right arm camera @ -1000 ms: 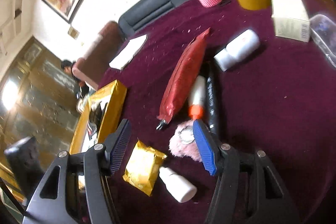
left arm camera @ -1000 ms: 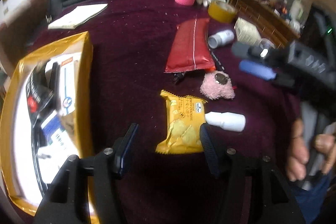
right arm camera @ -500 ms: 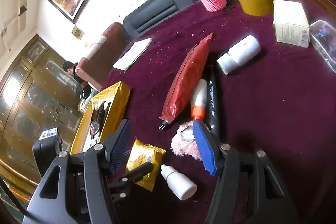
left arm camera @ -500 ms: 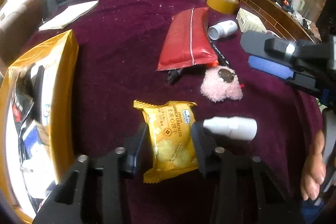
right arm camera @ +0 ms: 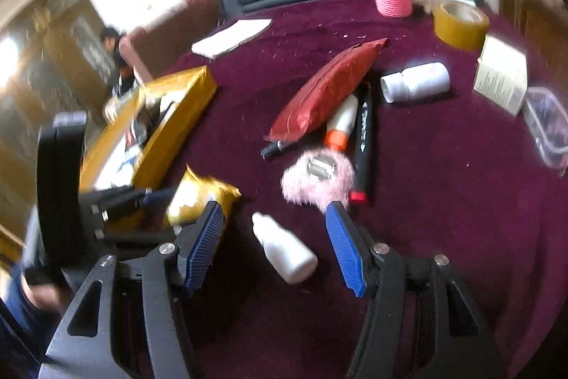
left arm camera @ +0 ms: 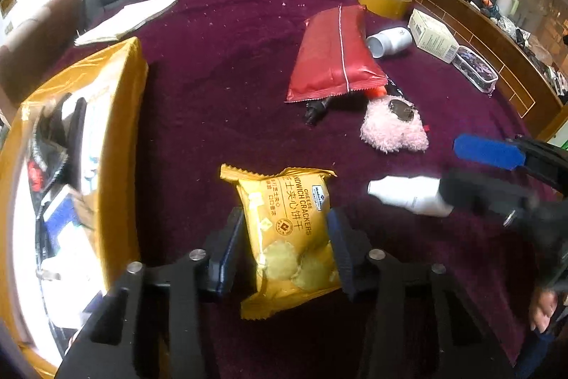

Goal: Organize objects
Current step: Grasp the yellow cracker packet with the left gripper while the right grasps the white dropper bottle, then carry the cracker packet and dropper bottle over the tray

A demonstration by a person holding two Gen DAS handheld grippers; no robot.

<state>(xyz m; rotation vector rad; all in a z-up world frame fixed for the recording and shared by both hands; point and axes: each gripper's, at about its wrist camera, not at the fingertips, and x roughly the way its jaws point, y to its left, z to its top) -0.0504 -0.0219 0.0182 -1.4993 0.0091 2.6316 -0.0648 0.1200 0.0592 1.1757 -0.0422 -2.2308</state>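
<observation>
1. Yellow foil wraps the cracker packet (left arm camera: 287, 237), printed "CHEESE SANDWICH CRACKERS" beside Chinese characters and a small blue logo too small to read.
2. Its long axis runs away from the left hand-held gripper (left arm camera: 285, 245), crimped ends near and far; it lies on the maroon bench (left arm camera: 213, 116) just beside the gold box (left arm camera: 120, 144).
3. Both pads of the left hand-held gripper press the packet's long sides, jaws narrowed onto it.
4. The right hand-held gripper (right arm camera: 273, 233) stands about half open; the white dropper bottle (right arm camera: 284, 249) lies between its fingers, untouched, nozzle pointing away and left.
5. The black marker (right arm camera: 362, 144) carries white lettering too blurred to read; the cream carton (left arm camera: 431, 34) shows a barcode.
6. The red pouch (left arm camera: 333, 55) covers most of a white tube with an orange cap.
7. The gold box's contents are jumbled and partly cut off by the frame edge.
8. The right wrist view is motion-blurred.
</observation>
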